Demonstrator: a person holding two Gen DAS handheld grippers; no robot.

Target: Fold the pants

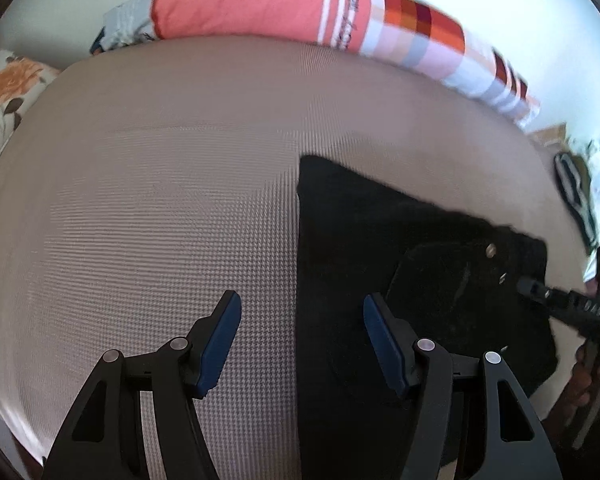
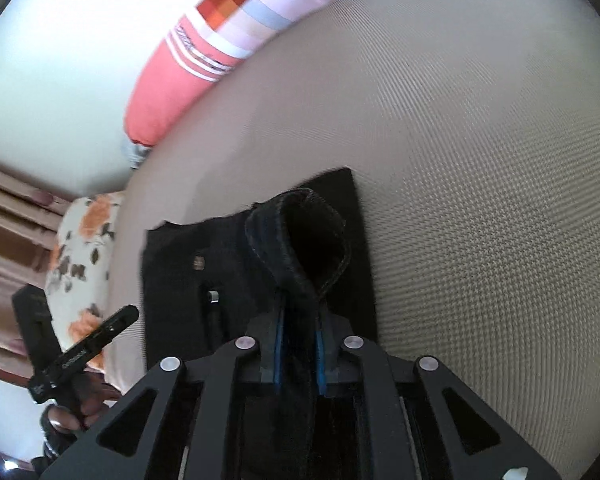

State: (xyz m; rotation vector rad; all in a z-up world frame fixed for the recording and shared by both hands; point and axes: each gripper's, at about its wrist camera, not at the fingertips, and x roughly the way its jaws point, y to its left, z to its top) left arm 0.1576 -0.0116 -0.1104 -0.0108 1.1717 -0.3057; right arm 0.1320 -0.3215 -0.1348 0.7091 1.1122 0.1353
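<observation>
Right hand-held gripper [image 2: 298, 354]: its jaws had nipped a hem of the black pants [image 2: 260, 264] between the blue pads; the cloth rose as a loop in front of them, probably lifted so it could be carried over for a fold.
Left hand-held gripper [image 1: 302, 340]: its jaws stood wide with nothing between them, one finger over the bare bed and the other over the dark cloth, perhaps waiting to take the straight edge.
Pants: they lay flat on the beige bed cover [image 1: 160, 200], already doubled into a block, with metal rivets [image 1: 490, 249] showing near the waist side.
Stage: I judged the fold was partly done, one more turn was needed.
Far side: a coral and checked bolster [image 1: 260, 4] lay along the wall, and a flowered pillow [image 2: 84, 256] at the corner, both well apart from the pants.
</observation>
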